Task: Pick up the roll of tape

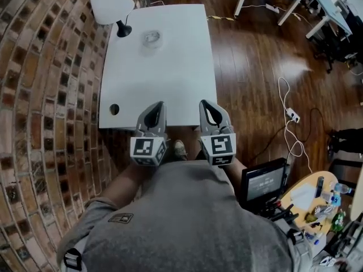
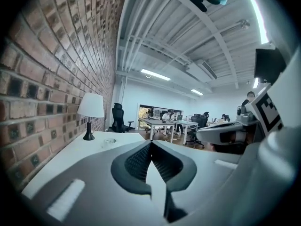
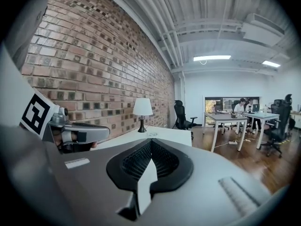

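Note:
The roll of tape (image 1: pixel 151 38), clear and lying flat, sits at the far end of the white table (image 1: pixel 170 89), near the lamp. It shows small in the left gripper view as the tape (image 2: pixel 109 141), and in the right gripper view as the tape (image 3: pixel 152 134). My left gripper (image 1: pixel 157 105) and right gripper (image 1: pixel 206 103) hover side by side over the table's near edge, far short of the tape. Both point toward it. Each one's jaws meet with nothing between them, as seen at the left gripper (image 2: pixel 151 146) and the right gripper (image 3: pixel 150 144).
A white-shaded lamp (image 1: pixel 112 4) on a black stem stands at the far left corner, next to the tape. A brick wall (image 1: pixel 45 84) runs along the table's left side. A round cable hole (image 1: pixel 114 109) is at the near left corner. Wooden floor with cables (image 1: pixel 289 118) lies right.

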Motion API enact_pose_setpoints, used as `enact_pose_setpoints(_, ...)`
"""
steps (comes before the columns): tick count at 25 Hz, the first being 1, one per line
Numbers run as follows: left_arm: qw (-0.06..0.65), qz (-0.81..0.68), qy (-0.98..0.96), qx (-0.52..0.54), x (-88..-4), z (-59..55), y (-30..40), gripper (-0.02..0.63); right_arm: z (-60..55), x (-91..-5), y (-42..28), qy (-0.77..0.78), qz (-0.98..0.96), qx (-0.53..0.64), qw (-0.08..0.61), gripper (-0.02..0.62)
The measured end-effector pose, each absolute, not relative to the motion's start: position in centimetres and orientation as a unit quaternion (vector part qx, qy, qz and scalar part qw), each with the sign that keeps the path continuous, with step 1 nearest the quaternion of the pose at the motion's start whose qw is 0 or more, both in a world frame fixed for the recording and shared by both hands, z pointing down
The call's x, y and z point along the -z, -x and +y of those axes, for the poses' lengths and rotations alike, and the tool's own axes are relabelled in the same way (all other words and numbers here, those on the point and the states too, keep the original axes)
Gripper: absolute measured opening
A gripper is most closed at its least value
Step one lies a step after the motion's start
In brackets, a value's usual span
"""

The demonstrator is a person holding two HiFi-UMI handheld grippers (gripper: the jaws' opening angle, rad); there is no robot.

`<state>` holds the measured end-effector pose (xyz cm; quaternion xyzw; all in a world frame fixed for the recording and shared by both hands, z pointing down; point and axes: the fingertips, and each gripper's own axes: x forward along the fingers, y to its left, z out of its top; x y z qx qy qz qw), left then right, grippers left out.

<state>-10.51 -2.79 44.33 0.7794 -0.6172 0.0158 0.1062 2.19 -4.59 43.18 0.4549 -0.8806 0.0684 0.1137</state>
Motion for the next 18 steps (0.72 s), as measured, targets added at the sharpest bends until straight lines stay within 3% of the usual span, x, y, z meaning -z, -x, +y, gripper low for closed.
enact_pose_setpoints(18, 0.1, -0.673, -0.731, -0.053, -43.8, -12.4, 10.7, 0.002, -15.9, -44.3, -3.7, -0.406, -0.904, -0.078, 0.111, 0.012)
